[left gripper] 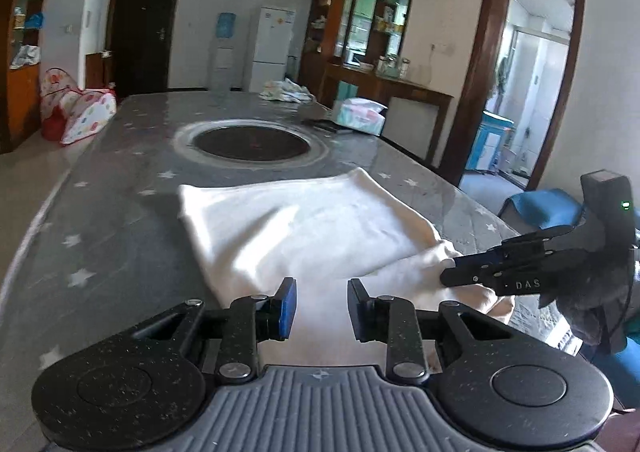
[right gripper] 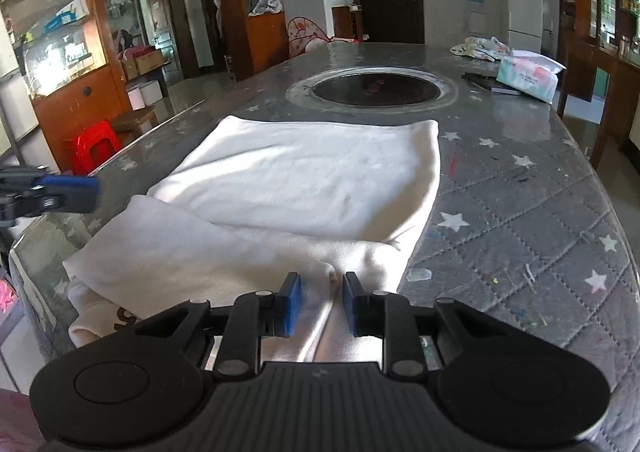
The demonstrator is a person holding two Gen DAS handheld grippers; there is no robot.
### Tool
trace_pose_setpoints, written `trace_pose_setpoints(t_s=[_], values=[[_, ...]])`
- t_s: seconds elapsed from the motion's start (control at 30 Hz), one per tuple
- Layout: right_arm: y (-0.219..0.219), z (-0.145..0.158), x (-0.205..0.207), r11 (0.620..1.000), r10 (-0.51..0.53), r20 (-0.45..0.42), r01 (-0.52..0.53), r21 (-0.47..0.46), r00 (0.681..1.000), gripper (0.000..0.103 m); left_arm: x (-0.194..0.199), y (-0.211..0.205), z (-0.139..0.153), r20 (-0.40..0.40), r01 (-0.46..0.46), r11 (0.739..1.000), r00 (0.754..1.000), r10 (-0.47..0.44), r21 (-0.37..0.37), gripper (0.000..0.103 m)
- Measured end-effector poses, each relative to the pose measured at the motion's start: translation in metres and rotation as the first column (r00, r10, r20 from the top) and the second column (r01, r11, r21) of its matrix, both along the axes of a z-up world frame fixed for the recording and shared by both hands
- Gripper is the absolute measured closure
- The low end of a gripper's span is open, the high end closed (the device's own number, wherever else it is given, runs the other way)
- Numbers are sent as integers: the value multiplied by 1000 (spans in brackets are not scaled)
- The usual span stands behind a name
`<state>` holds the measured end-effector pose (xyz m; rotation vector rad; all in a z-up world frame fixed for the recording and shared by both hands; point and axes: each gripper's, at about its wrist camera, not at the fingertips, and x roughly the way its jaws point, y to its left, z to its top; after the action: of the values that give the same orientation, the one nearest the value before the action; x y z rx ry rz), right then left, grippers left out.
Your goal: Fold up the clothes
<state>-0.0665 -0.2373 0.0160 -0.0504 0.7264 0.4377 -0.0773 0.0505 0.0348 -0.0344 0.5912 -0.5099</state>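
Right gripper [right gripper: 320,302] jaws clamp white garment [right gripper: 304,179]; left gripper [left gripper: 322,306] jaws apart, empty.

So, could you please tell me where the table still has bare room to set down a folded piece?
Bare: the quilted stretch right of the white garment. Crowded: the far right corner, with tissue pack, dark book and crumpled clothes.

white walls, dark wooden door [left gripper: 144,31] and shelving [right gripper: 60,31] – a white fridge [left gripper: 272,47] stands against the far wall.

Dark print on white garment [right gripper: 224,264] near edge half hidden.
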Motion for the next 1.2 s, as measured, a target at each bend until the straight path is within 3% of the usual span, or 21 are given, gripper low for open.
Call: trace_pose_setpoints(t_s=[0.13, 0.33, 0.5, 0.6, 0.77, 0.93, 1.03, 1.2], values=[[6, 4, -3, 999, 9, 32, -8, -41, 999, 96, 21, -17, -19, -45, 30, 999, 999, -28, 29, 73], [13, 26, -12, 996, 28, 150, -14, -92, 988, 97, 25, -13, -29, -37, -29, 998, 999, 31, 52, 80], [11, 7, 6, 993, -7, 76, 15, -114, 997, 96, 23, -4, -28, -36, -68, 997, 997, 69, 42, 80], [8, 6, 5, 993, -5, 82, 15, -115, 997, 94, 19, -1, -23, -29, -79, 996, 996, 80, 38, 79], [12, 20, -9, 994, 81, 85, -74, -80, 993, 94, 8, -9, -13, 6, -13, 999, 1000, 13, 52, 75], [19, 8, -22, 982, 167, 20, -165, -95, 986, 93, -2, -23, -25, -10, 52, 991, 999, -51, 122, 72], [18, 7, -30, 976, 185, 25, -181, -118, 982, 92, -8, -24, -30, -16, 60, 986, 998, -58, 155, 69], [20, 8, -34, 973, 204, 31, -199, -118, 979, 88, -15, -30, -18, 19, 83, 986, 996, -86, 144, 64]])
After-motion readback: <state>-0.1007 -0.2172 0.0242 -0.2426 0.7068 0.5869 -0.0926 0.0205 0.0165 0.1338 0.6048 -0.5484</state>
